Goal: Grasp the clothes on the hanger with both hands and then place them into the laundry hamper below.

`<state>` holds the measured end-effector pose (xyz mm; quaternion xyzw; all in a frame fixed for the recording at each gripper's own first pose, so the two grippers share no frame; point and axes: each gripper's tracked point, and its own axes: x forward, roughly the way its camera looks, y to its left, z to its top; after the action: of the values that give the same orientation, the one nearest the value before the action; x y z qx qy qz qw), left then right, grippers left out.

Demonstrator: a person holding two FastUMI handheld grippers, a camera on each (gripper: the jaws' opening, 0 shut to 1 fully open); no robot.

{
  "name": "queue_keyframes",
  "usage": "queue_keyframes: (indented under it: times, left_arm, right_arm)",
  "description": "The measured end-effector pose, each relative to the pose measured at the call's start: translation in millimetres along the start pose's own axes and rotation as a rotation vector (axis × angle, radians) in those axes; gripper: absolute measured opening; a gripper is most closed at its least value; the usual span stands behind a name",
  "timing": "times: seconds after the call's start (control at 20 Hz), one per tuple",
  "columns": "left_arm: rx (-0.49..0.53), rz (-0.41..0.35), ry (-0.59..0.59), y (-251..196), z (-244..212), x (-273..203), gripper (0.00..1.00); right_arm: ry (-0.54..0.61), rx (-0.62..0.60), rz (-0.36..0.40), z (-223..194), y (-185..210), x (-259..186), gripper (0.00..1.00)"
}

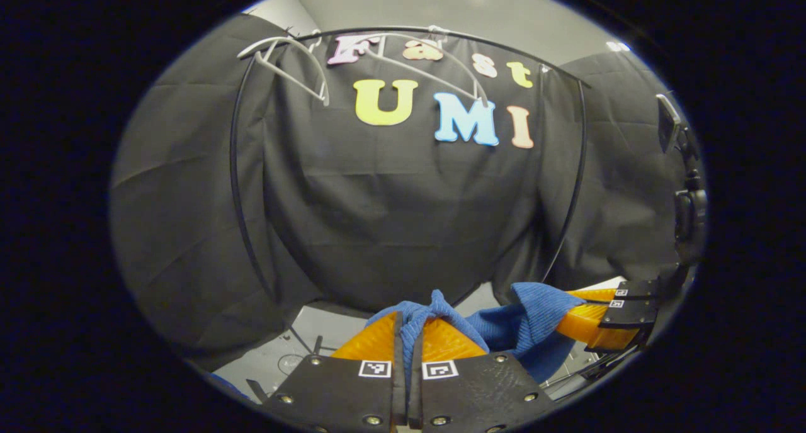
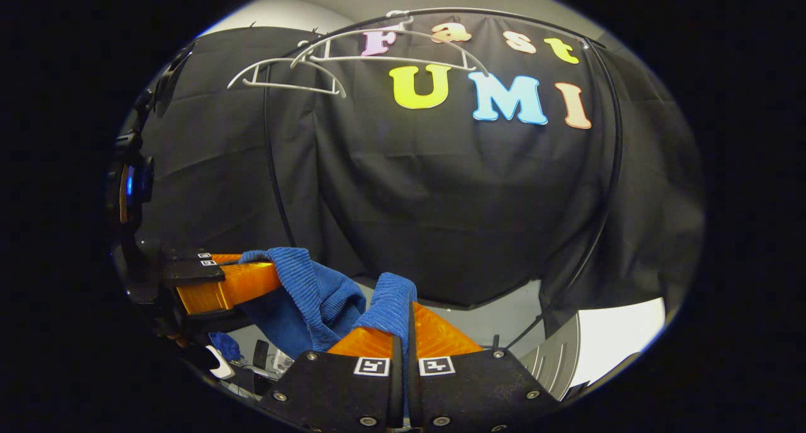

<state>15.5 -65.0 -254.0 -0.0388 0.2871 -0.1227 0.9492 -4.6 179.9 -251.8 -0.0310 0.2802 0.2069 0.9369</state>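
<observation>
Both grippers pinch the blue garment (image 1: 504,323), which spans sideways between them: the left gripper (image 1: 409,332) clamps one bunched end, the right gripper (image 2: 403,323) the other. The hangers (image 2: 327,68) hang bare overhead; the hamper should lie below, unseen

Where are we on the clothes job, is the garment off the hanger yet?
Done: the blue garment is off; both white hangers hang bare on the black rail. In hand: the left gripper and right gripper are each shut on a bunch of it, the cloth slung between them. Left: lowering it into the laundry hamper, which I cannot make out here.
</observation>
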Motion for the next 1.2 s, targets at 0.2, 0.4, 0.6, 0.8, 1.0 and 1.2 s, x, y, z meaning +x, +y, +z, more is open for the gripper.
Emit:
queue_keyframes:
  times: [0.2,0.4,0.6,0.8,1.0,1.2]
  left_arm:
    - [0.022,-0.002,0.099,3.8,-42.8,1.9,0.04]
    - [0.017,0.011,0.134,8.3,-64.4,4.0,0.44]
    - [0.035,0.007,0.042,12.2,-27.6,-11.5,0.98]
    - [0.051,0.021,-0.057,19.3,18.4,-34.0,0.98]
    - [0.052,0.027,-0.189,21.6,79.8,-64.6,0.98]
    - [0.032,0.03,-0.317,25.3,143.4,-103.5,1.0]
  right_arm:
    - [0.095,-0.019,-0.003,-39.3,0.8,9.1,0.08]
    - [0.191,-0.031,-0.025,-76.9,-6.0,7.0,0.46]
    - [0.189,-0.003,-0.036,-68.4,-4.7,-3.6,0.87]
    - [0.079,0.005,-0.064,-20.5,-9.1,-21.2,0.94]
    - [-0.073,0.02,-0.09,45.3,-11.5,-50.7,0.93]
    - [-0.235,0.034,-0.125,113.1,-20.6,-88.9,0.92]
